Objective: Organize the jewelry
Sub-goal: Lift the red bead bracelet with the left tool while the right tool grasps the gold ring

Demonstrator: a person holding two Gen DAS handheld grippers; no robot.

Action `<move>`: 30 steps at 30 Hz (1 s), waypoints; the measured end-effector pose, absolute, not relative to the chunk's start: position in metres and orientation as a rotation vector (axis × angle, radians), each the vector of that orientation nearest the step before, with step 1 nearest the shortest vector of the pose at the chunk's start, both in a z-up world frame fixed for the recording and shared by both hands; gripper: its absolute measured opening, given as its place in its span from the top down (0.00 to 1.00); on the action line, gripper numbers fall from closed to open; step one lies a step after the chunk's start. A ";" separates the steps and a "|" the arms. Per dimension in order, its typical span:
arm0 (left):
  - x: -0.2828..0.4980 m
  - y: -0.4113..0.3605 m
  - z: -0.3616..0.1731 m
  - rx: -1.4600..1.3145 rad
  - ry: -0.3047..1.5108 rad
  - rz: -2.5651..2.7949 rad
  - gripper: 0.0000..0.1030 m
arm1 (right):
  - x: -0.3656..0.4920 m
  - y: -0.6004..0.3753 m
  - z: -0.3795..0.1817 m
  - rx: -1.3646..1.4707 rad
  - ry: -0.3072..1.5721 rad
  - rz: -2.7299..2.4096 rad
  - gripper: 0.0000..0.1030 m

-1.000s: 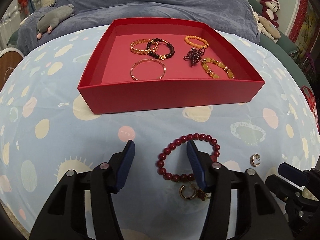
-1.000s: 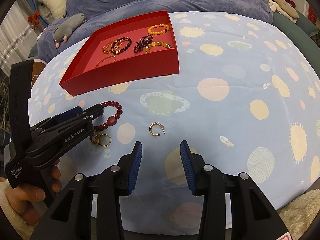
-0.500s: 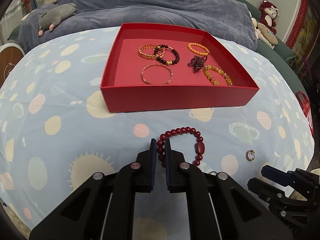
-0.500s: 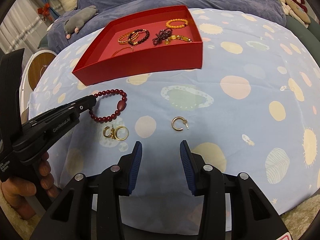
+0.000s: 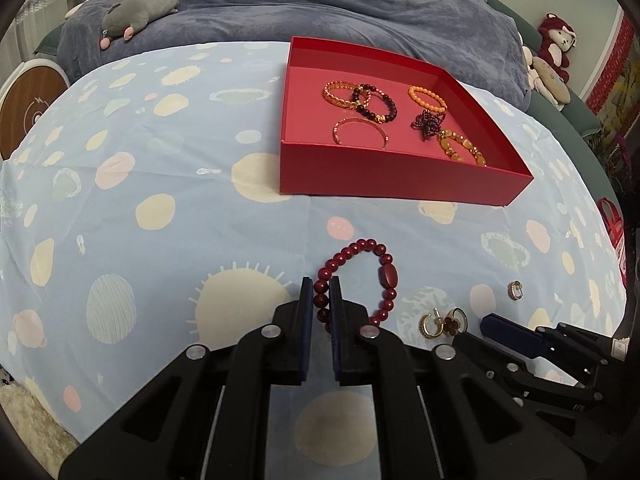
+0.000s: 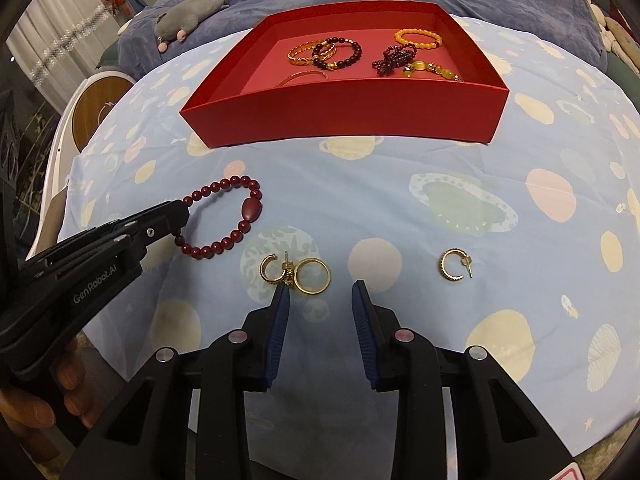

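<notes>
My left gripper (image 5: pixel 321 287) is shut on the dark red bead bracelet (image 5: pixel 385 276), pinching its left side; the bracelet (image 6: pixel 250 210) hangs from it just above the cloth in the right wrist view. The red box (image 5: pixel 404 184) ahead holds several bracelets. My right gripper (image 6: pixel 320 288) is open and empty, just behind a gold ring (image 6: pixel 313 275) and a gold hoop earring (image 6: pixel 269 268) that touch each other. A second gold hoop earring (image 6: pixel 452 265) lies to the right.
The table wears a light blue cloth with planet prints (image 6: pixel 460 204). A grey plush toy (image 5: pixel 138 10) lies on the blue blanket behind. A round white and wood object (image 5: pixel 28 108) stands at the far left.
My left gripper closed on the red bracelet's left side and lifted and shifted it left. My right gripper moved left, toward the gold ring and earring, still open.
</notes>
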State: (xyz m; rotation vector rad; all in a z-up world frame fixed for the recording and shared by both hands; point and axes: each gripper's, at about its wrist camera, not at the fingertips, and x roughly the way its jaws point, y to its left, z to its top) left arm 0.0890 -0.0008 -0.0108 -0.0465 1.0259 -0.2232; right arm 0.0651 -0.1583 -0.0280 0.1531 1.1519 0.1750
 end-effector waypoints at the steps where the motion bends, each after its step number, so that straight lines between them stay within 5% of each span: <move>1: 0.087 -0.001 -0.011 -0.047 1.029 -0.228 0.93 | 0.066 -0.157 -0.028 0.150 1.151 0.177 0.70; 30: 0.070 -0.017 0.006 -0.056 1.041 -0.300 0.93 | 0.069 -0.169 -0.014 0.172 1.097 0.134 0.81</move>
